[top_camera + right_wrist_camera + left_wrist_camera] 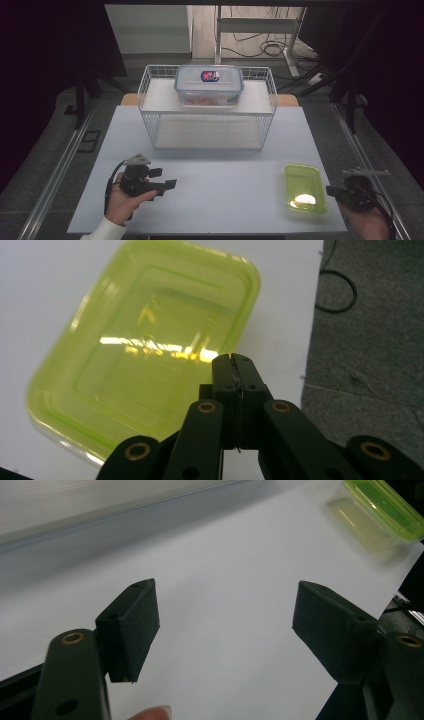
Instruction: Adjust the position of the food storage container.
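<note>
Green and see-through, a plastic food box [304, 188] with a lid lies flat on the white desk [225, 190], and we use this box as our landmark. We see the right hand-held gripper [331, 190] just beside the box, at the desk's edge, and its two black jaws are pressed together with nothing between them. In the right gripper view the closed tips [234, 360] sit over the box's corner; we cannot tell if they touch it. The left hand-held gripper [166, 178] is well apart from the box, on the other side of the desk, held in a hand [125, 200]. Its jaws are spread wide and hold nothing. Behind the box, farther back on the desk, stands a white wire rack [207, 112]. On its top shelf rests a clear food container with a blue-rimmed lid [209, 84].
</note>
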`<state>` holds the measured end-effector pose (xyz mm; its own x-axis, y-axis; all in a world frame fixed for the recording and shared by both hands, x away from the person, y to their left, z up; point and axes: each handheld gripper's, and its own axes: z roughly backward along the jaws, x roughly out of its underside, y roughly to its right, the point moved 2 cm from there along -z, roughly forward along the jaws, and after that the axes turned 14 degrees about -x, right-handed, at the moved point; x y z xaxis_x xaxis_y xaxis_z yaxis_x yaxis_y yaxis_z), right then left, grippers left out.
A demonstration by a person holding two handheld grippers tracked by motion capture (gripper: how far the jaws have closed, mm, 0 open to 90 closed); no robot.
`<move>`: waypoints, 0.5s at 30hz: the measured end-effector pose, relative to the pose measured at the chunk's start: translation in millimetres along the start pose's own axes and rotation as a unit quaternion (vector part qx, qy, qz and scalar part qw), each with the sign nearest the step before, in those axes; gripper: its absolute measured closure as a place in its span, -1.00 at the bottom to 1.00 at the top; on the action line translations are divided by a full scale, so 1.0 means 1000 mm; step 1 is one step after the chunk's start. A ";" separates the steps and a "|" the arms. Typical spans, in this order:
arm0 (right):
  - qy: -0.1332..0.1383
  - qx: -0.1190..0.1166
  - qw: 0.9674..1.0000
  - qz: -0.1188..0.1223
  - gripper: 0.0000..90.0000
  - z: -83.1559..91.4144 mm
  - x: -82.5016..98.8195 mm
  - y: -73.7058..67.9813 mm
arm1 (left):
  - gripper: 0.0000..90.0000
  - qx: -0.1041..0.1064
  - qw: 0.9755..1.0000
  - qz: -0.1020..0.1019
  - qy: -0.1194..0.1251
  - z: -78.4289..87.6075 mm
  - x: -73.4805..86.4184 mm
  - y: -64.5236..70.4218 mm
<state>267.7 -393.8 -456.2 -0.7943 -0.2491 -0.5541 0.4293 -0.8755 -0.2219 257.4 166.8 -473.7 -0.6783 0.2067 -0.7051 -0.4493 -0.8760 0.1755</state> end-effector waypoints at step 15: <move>-0.088 0.016 0.996 0.021 0.99 -0.022 0.013 -0.014 | -0.42 0.001 1.000 -0.003 -0.001 0.000 0.000 0.001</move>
<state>260.6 -375.3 -478.5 -0.8407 -0.3513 -0.4122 0.4514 -0.8749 -0.1751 256.9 165.4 -473.8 -0.6773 0.2123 -0.7044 -0.4539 -0.8741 0.1730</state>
